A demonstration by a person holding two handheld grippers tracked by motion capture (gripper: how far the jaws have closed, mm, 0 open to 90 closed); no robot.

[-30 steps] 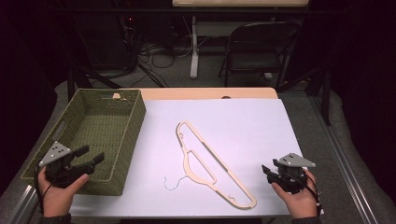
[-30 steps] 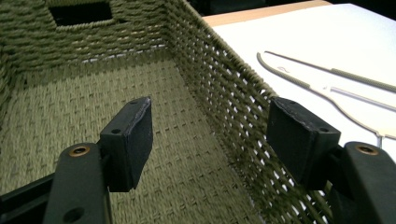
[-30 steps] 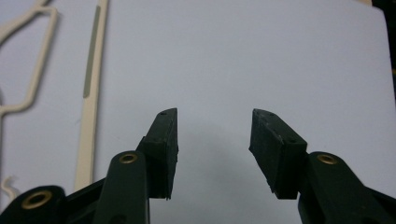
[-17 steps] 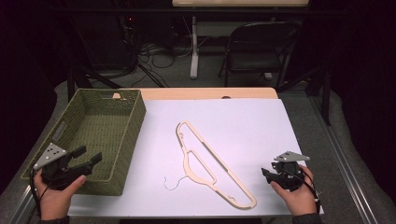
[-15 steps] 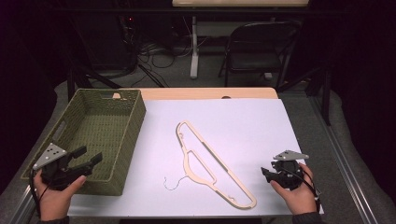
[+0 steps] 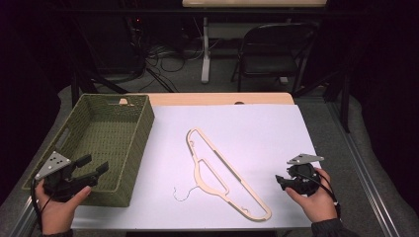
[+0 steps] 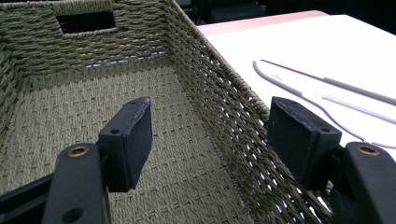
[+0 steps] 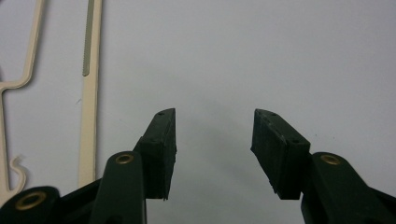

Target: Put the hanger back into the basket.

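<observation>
Hanger: we see a flat, pale cream hanger with slotted cut-outs and a thin wire hook; it lies on the sheet a little below the table's middle, running from about 11 o'clock down to 5 o'clock, hook end toward 7 o'clock.
Hanger up close: in the right gripper view its bar looks smooth, with a grey ribbed strip along part of it; we think that strip is a grip pad, though the angle is too shallow to be sure.
Basket: we note a rectangular, olive-green woven basket with a handle slot in its end wall, at 9 o'clock on the table; the weave is coarse and ropy.
Sheet: a smooth, matte white sheet covers most of the wooden table.
Left gripper: we find the left gripper with black, blocky pads spread wide, astride the basket's near wall, pinching nothing.
Right gripper: the right gripper at 4 o'clock has just been opening; its pads stand apart over bare sheet, just right of the hanger.
</observation>
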